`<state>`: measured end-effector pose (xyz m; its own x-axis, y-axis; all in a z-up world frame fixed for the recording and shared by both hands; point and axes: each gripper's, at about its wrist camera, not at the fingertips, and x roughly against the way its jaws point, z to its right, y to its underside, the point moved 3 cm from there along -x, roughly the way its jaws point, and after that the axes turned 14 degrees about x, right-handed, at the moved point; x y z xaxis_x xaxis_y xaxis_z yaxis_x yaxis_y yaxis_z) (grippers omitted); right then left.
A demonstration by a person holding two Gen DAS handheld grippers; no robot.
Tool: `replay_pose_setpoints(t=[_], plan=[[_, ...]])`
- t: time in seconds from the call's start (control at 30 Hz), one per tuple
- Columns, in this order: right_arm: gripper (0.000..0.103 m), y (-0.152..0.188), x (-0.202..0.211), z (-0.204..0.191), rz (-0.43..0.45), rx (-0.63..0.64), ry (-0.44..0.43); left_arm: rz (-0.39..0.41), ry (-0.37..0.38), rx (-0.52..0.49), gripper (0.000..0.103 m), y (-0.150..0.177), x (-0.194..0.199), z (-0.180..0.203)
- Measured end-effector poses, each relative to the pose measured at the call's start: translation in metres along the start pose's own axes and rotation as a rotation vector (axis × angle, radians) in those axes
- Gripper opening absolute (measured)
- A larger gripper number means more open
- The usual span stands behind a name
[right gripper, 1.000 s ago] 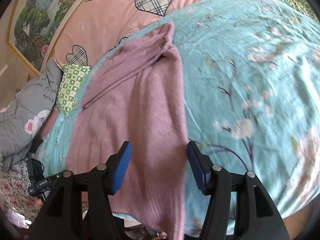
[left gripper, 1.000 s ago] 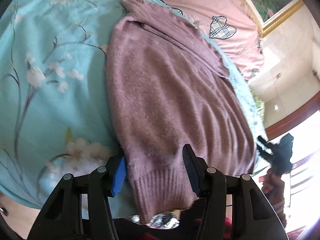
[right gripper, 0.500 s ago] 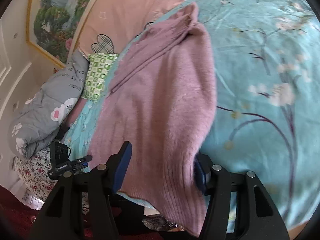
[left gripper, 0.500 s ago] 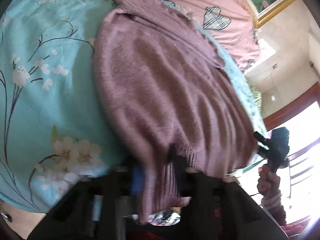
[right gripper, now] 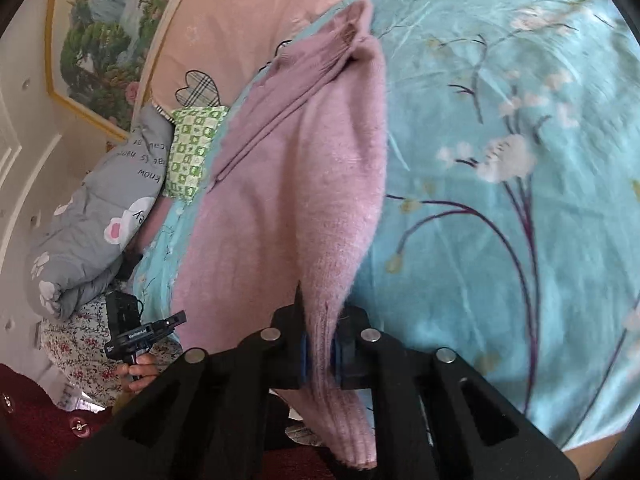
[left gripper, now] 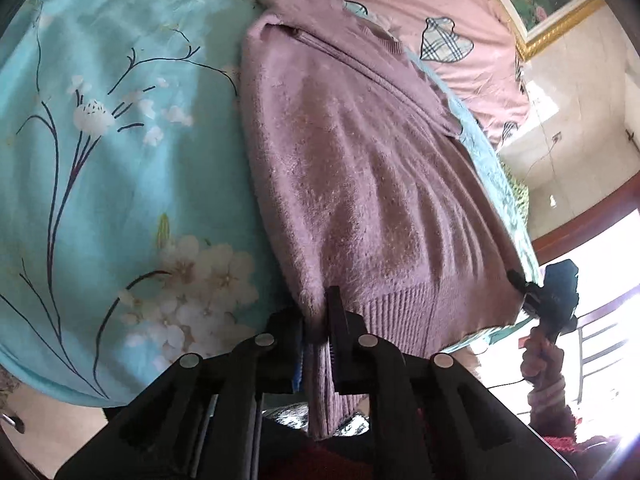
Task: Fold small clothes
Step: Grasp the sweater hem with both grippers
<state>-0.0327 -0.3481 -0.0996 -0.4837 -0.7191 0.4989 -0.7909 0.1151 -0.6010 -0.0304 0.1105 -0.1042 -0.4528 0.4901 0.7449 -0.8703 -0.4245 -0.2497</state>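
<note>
A fuzzy mauve sweater (left gripper: 360, 180) lies lengthwise on the turquoise flowered bedspread (left gripper: 100, 160), its ribbed hem hanging over the near edge of the bed. My left gripper (left gripper: 318, 320) is shut on the hem's left corner. In the right wrist view the same sweater (right gripper: 288, 208) runs away from me, and my right gripper (right gripper: 320, 332) pinches its hem's right corner as the jaws are closing. The hem between the two grippers is pulled taut. Each view shows the other gripper, held in a hand, at its edge.
Beyond the sweater lies a pink sheet with plaid hearts (right gripper: 240, 12). A folded grey quilt (right gripper: 92, 220) and a green checked pillow (right gripper: 192, 148) sit at the left. A gold-framed painting (right gripper: 100, 40) hangs behind. The bedspread (right gripper: 500, 240) spreads wide to the right.
Both grippers have closed on the sweater's ribbed hem, which lay loose between their open jaws a second ago. The hem corners now bunch between the pads.
</note>
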Motion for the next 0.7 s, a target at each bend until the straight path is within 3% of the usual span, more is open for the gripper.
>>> replay_pose_setpoints(t=[0.23, 0.47, 0.7], plan=[[0.018, 0.004, 0.005, 0.000, -0.032, 0.032, -0.025, -0.014, -0.002, -0.019, 0.012, 0.003, -0.010, 0.007], [0.019, 0.005, 0.005, -0.005, -0.026, 0.063, -0.045, 0.034, -0.001, -0.109, 0.005, 0.007, 0.000, 0.021], [0.012, -0.010, 0.020, -0.012, 0.095, 0.061, -0.168, 0.122, 0.074, -0.120, 0.004, -0.005, 0.029, 0.033]])
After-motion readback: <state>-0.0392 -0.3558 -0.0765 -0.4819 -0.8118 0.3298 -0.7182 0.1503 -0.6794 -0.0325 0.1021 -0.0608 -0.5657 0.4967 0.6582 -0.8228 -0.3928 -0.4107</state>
